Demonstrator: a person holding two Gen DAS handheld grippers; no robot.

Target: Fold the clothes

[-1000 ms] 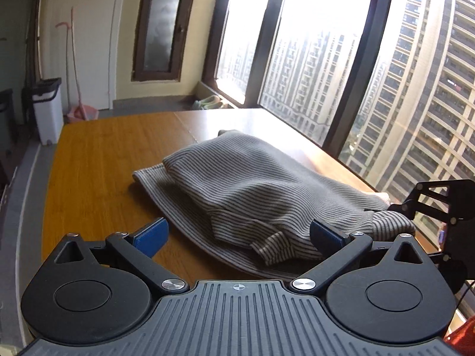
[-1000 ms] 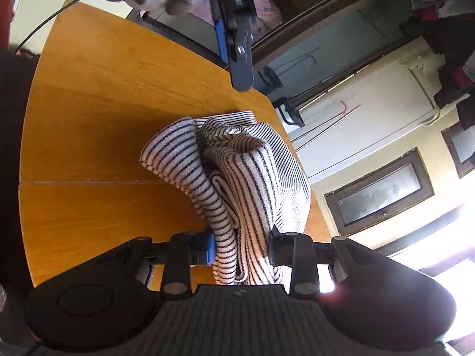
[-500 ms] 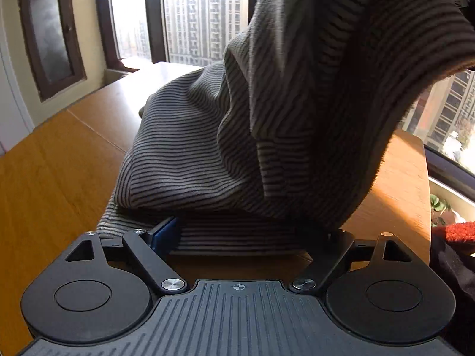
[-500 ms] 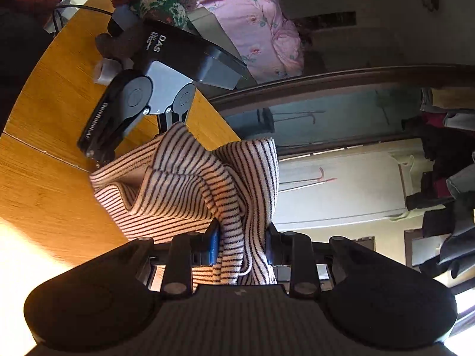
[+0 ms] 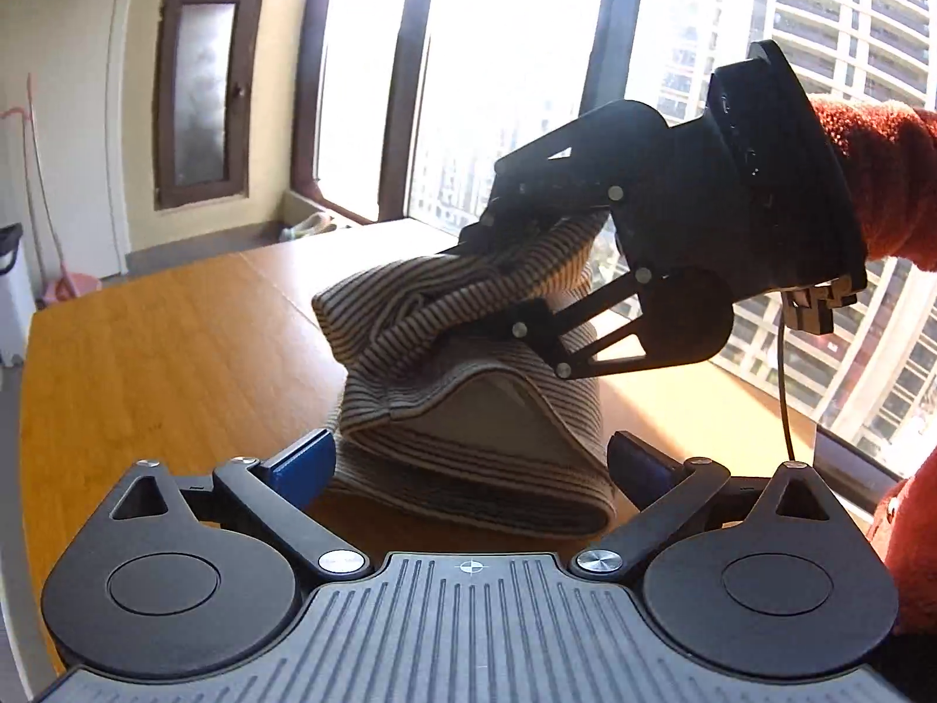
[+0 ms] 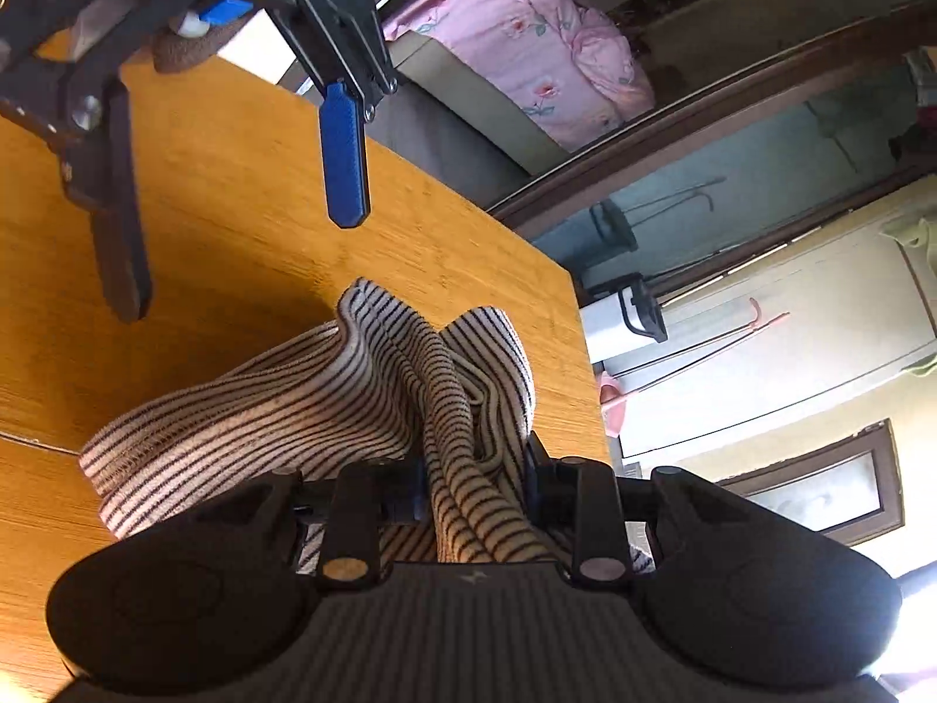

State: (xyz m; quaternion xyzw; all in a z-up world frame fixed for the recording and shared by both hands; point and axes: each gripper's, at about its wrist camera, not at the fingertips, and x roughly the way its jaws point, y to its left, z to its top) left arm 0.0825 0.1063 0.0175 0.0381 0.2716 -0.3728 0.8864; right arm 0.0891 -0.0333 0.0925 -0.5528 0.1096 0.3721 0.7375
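A striped knit garment (image 5: 468, 451) lies bunched on the wooden table (image 5: 175, 340). My right gripper (image 5: 474, 275) is shut on a gathered fold of it and holds that end up above the rest. In the right wrist view the striped cloth (image 6: 328, 410) runs between the right gripper's (image 6: 474, 486) pads. My left gripper (image 5: 468, 463) sits low at the near folded edge. Its jaws are opening: the fold lies between the blue pads (image 5: 304, 463) and they do not press on it. The left gripper (image 6: 237, 263) also shows from the right wrist, spread wide over the table (image 6: 234, 205).
Tall windows run along the table's right side (image 5: 761, 404). A white bin (image 5: 12, 293) stands on the floor at the far left. A person's red sleeve (image 5: 878, 176) is behind the right gripper. Pink bedding (image 6: 527, 41) lies beyond the table's far edge.
The right gripper raised one end of the garment, then carried it across and lower. The cloth that filled the left view half a second ago now hangs smaller and farther off.
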